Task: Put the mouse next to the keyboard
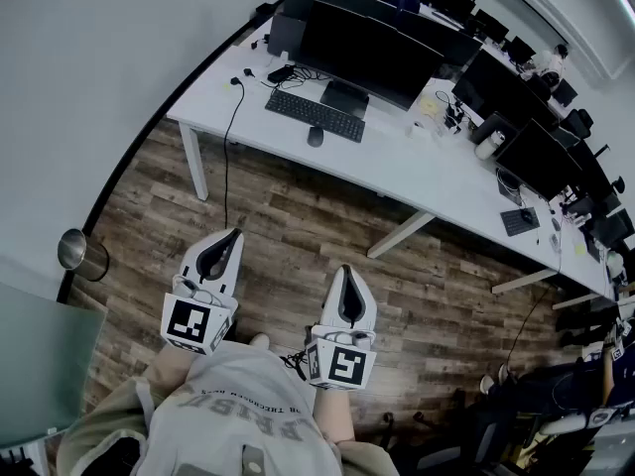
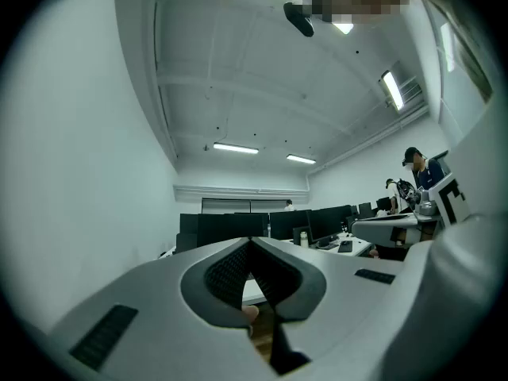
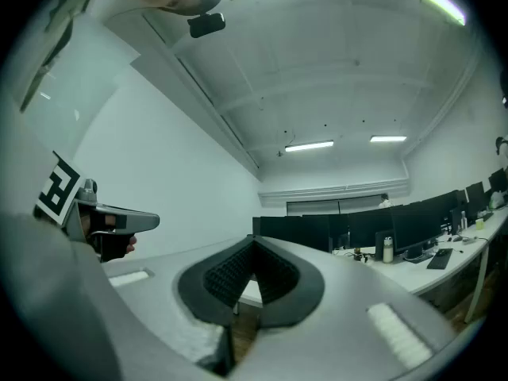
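Note:
A dark mouse (image 1: 316,136) lies on the long white desk (image 1: 397,172), just in front of the black keyboard (image 1: 315,114) that sits before a black monitor (image 1: 369,54). Both grippers hang low over the wooden floor, well short of the desk. My left gripper (image 1: 235,232) is shut and holds nothing. My right gripper (image 1: 344,268) is shut too, also empty. In the left gripper view the left gripper (image 2: 252,242) points level at the far row of monitors; the right gripper (image 3: 252,240) in its own view does the same.
A metal bin (image 1: 81,254) stands by the wall at the left. A black cable (image 1: 226,157) hangs from the desk's left end. More monitors (image 1: 526,127) and clutter fill the desk to the right. Office chairs (image 1: 556,415) stand at lower right. A person (image 2: 419,169) stands far right.

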Available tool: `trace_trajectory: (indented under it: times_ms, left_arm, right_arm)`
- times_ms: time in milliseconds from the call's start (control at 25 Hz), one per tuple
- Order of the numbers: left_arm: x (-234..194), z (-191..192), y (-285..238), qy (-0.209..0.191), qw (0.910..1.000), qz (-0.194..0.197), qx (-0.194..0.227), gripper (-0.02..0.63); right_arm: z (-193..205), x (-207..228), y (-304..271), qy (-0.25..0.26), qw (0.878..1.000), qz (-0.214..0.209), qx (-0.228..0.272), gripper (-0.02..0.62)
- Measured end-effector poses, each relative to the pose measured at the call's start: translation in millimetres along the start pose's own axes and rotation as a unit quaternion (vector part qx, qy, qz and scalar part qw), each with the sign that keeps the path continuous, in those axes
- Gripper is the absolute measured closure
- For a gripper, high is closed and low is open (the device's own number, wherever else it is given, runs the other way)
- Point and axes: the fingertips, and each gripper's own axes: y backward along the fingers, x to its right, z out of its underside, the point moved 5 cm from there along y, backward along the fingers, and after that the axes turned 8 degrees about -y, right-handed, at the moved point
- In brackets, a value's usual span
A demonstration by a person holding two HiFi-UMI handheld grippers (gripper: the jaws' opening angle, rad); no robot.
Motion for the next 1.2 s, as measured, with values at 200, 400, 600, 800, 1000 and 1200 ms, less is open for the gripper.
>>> trace_trajectory:
  times_ms: [200,400,600,800,1000,1200]
  left_arm:
    - [1,0,1,0.001,1.0000,-0.001,0.003,0.595]
    - [4,-5,0,-0.003,1.0000,0.001,0.004,0.595]
    - [7,-5,0,-0.005,1.0000,0.000,0.002,0.595]
    - [0,-5,4,-0.005,0.9999,-0.009,-0.004,0.595]
    - [-11,-2,0,0.004,0.9999,0.001,-0.012,0.543]
    - [-20,10,-17,0.028,0.9990,0.020,-0.029,0.291]
  right_arm:
    - [-1,-2,1,0.002,1.000,-0.002,0.000,0.597]
    - [-3,-2,1,0.004,1.000,-0.004,0.000,0.597]
    - [-1,-1,1,0.004,1.000,-0.009,-0.003,0.597]
    - [0,1,0,-0.031,0.999,-0.013,0.006,0.597]
    - [4,10,-7,-0.105,0.993,-0.042,0.011,0.357]
    - [7,20,-16,-0.101,0.995,-0.018,0.012,0.258]
